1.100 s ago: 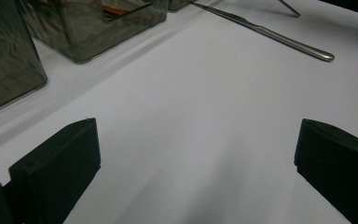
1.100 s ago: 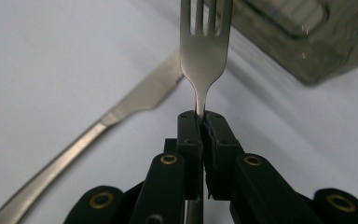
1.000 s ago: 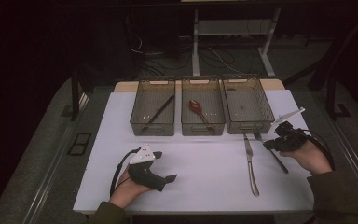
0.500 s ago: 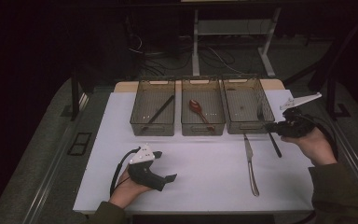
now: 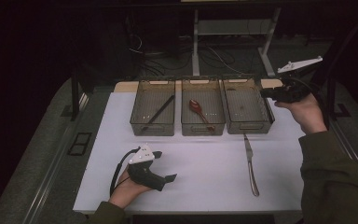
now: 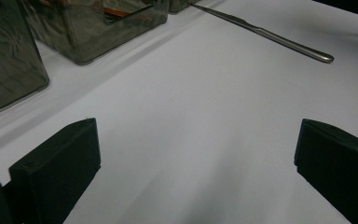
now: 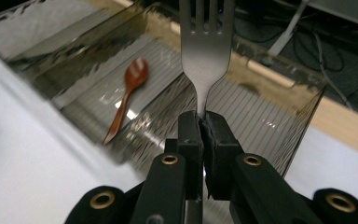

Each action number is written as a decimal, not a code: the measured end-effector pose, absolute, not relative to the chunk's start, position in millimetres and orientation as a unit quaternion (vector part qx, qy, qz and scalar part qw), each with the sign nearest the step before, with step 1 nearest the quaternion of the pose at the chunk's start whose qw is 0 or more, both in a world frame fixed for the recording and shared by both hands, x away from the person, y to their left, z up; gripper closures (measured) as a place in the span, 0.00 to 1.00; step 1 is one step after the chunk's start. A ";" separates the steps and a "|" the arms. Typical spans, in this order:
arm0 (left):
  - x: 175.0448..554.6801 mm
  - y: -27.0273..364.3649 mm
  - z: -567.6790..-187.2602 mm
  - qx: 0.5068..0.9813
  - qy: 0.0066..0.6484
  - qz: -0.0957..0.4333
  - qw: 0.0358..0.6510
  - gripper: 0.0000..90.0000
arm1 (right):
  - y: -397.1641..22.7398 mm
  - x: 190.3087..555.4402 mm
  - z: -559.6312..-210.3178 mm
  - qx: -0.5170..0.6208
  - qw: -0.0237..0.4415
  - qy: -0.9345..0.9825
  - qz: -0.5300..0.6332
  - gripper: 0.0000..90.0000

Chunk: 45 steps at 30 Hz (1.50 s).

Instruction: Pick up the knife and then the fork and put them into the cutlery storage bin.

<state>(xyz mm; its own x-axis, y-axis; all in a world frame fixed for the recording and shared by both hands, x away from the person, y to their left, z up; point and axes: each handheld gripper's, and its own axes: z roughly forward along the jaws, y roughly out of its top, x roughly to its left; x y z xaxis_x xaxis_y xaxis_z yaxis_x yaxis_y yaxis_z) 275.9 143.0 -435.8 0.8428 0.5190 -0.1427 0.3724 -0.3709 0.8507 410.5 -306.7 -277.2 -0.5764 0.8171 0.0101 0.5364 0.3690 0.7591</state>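
High view is showing the change clearly: the right hand-held gripper point(image 5: 266, 93), which was low over the white surface point(image 5: 205, 172) beside the right bin a second ago, is now lifted up and is hanging at the right edge of the right transparent smoky plastic bin point(image 5: 246, 112). In the right gripper view its jaws are pressed together and are pinching the thin neck of a shiny metal fork point(image 7: 206, 44), with the tines pointing forward over the bins. I am judging that the fork is already picked up and the person is carrying it toward a bin, probably this right one, so the placing is the step that is remaining.

The left hand-held gripper point(image 5: 170, 178) is resting on the surface near the front edge, with its jaws spread wide and nothing between them.

Three bins are standing in a row at the far side. The left bin point(image 5: 153, 113) is containing a long dark stick-like utensil point(image 5: 158, 113); the middle bin point(image 5: 203, 112) is containing a reddish-brown wooden spoon point(image 5: 199, 111); the right bin is looking empty. A long silver table knife point(image 5: 250, 164) is lying on the surface in front of the right bin, not yet sorted.
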 end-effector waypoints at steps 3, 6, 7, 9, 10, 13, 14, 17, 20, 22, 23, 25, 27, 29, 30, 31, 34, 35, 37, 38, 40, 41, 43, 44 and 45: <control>275.8 142.6 -436.1 0.825 0.270 0.075 0.491 0.00 | -304.1 426.5 -275.4 0.422 0.196 0.801 0.378 0.94; 275.6 142.4 -436.1 0.825 0.270 0.074 0.492 0.00 | -303.6 441.7 -278.9 0.431 0.199 0.793 0.382 0.94; 275.7 142.5 -436.1 0.825 0.270 0.074 0.492 0.00 | -303.4 446.8 -281.3 0.437 0.197 0.792 0.379 0.94; 276.0 142.9 -436.0 0.825 0.269 0.074 0.491 0.00 | -303.6 457.1 -287.9 0.445 0.195 0.792 0.370 0.94; 276.0 142.8 -436.0 0.825 0.270 0.073 0.491 0.00 | -303.7 460.8 -290.8 0.448 0.192 0.793 0.367 0.94; 275.8 142.5 -436.1 0.825 0.269 0.073 0.492 0.00 | -303.4 474.8 -305.6 0.463 0.178 0.794 0.350 0.94; 275.7 142.4 -436.1 0.824 0.270 0.073 0.492 0.00 | -303.0 477.7 -309.6 0.467 0.173 0.796 0.345 0.94; 275.7 142.8 -435.9 0.825 0.269 0.073 0.492 0.00 | -302.4 486.2 -323.9 0.476 0.162 0.804 0.318 0.94; 275.8 142.9 -435.9 0.825 0.268 0.073 0.491 0.00 | -301.2 490.3 -333.6 0.479 0.153 0.811 0.299 0.94; 275.7 142.5 -436.0 0.825 0.268 0.073 0.492 0.00 | -301.0 491.8 -339.1 0.484 0.144 0.813 0.291 0.94; 275.6 142.5 -436.0 0.825 0.267 0.073 0.492 0.00 | -301.0 492.8 -343.7 0.485 0.144 0.815 0.283 0.94; 275.3 142.8 -435.4 0.827 0.266 0.074 0.490 0.00 | -301.9 493.9 -350.3 0.486 0.138 0.818 0.274 0.94; 275.5 142.9 -435.5 0.826 0.267 0.073 0.491 0.00 | -302.6 494.7 -355.8 0.484 0.134 0.824 0.262 0.94; 275.6 142.6 -435.9 0.825 0.268 0.072 0.492 0.00 | -303.1 495.5 -359.7 0.484 0.130 0.827 0.256 0.94; 275.6 142.4 -436.0 0.826 0.267 0.072 0.492 0.00 | -303.0 495.8 -361.4 0.485 0.129 0.827 0.253 0.94; 275.5 142.3 -436.1 0.826 0.267 0.072 0.491 0.00 | -302.9 496.3 -363.1 0.486 0.125 0.828 0.251 0.94; 275.4 142.1 -436.0 0.826 0.267 0.072 0.490 0.00 | -300.2 497.8 -369.3 0.479 0.115 0.836 0.241 0.94; 275.4 142.1 -435.9 0.827 0.267 0.072 0.490 0.00 | -299.1 498.5 -372.1 0.478 0.111 0.839 0.235 0.94; 275.3 142.1 -435.9 0.827 0.267 0.072 0.490 0.00 | -297.5 499.2 -375.6 0.479 0.108 0.841 0.228 0.94; 275.3 142.0 -436.0 0.827 0.267 0.071 0.490 0.00 | -297.2 499.8 -377.9 0.478 0.108 0.842 0.223 0.94; 275.5 141.9 -436.1 0.828 0.266 0.071 0.489 0.00 | -295.9 501.2 -383.9 0.478 0.097 0.847 0.212 0.93; 275.5 141.9 -436.2 0.828 0.265 0.071 0.489 0.00 | -295.2 501.2 -385.5 0.478 0.097 0.847 0.213 0.92; 275.5 142.0 -436.1 0.827 0.265 0.071 0.490 0.00 | -294.8 501.4 -387.1 0.482 0.104 0.844 0.213 0.81; 275.5 142.1 -436.0 0.827 0.266 0.072 0.489 0.00 | -295.0 501.1 -387.6 0.484 0.107 0.841 0.217 0.77; 275.4 142.1 -436.1 0.827 0.267 0.071 0.490 0.00 | -295.7 500.2 -387.2 0.485 0.108 0.838 0.225 0.73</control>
<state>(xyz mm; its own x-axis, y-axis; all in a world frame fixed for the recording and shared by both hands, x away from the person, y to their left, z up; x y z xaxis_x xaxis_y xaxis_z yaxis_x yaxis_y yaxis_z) 275.4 142.1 -436.1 0.8477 0.5106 -0.1436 0.3715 -0.3782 0.8479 500.2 -295.7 -387.2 -0.5057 0.8619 0.0374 0.7644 0.4275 0.4827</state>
